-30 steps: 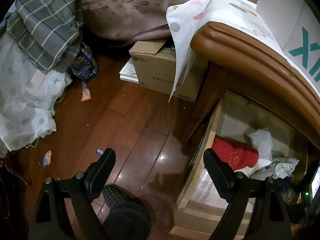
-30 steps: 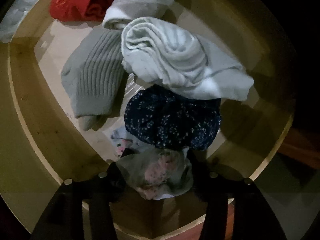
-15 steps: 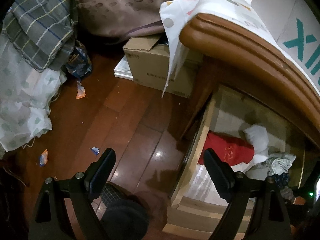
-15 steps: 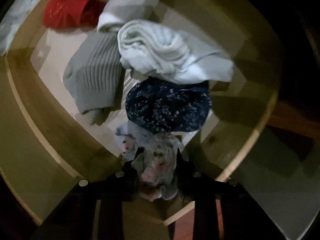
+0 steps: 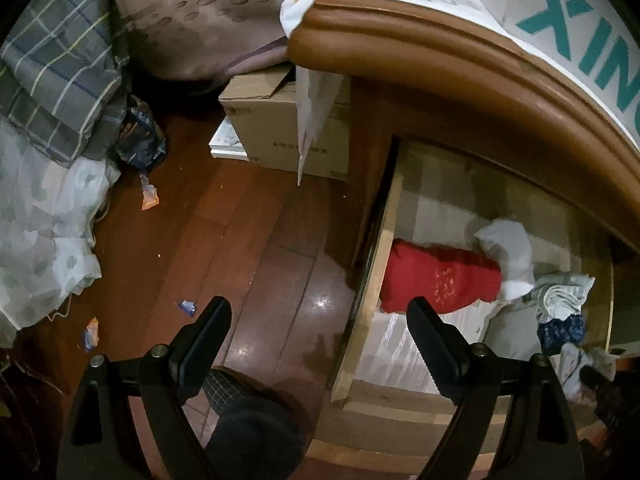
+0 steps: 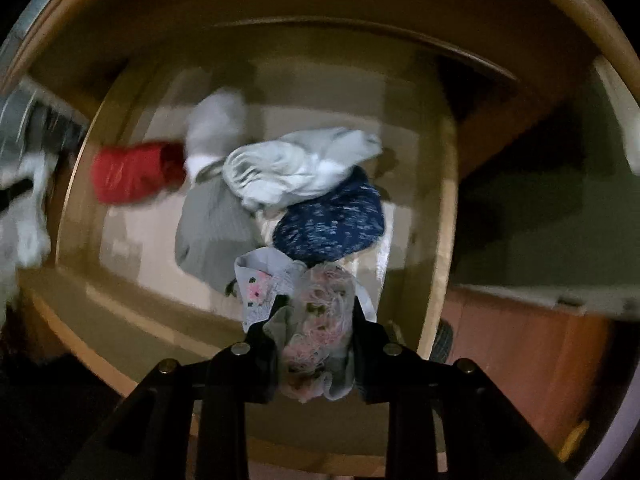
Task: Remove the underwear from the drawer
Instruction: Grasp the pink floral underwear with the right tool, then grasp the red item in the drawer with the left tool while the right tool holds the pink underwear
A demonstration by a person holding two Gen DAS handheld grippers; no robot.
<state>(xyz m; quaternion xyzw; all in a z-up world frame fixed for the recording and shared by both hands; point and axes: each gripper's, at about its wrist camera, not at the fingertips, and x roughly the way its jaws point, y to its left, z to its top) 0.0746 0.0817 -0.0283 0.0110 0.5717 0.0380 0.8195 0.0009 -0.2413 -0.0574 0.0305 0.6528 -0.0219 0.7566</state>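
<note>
An open wooden drawer (image 6: 444,216) holds a small heap of clothes. The right tongs (image 6: 316,312) are closed on a pale floral pair of underwear (image 6: 316,320), which bunches up between the two black fingers. The garment looks lifted above the front part of the drawer, though blur makes it hard to tell whether its lower edge touches anything. So the grasp is made, and what seems left is to carry the underwear clear of the drawer.

Below it in the drawer lie a navy dotted piece (image 6: 332,224), a grey ribbed piece (image 6: 212,232), a pale bundle (image 6: 296,168), a white roll (image 6: 216,124) and a red roll (image 6: 136,172).

The left tongs (image 5: 320,320) hang wide open and hold nothing. They hover over the dark wood floor (image 5: 248,216) beside the drawer's left wall, near the red roll. A cardboard box (image 5: 280,136) sits on the floor beyond.
</note>
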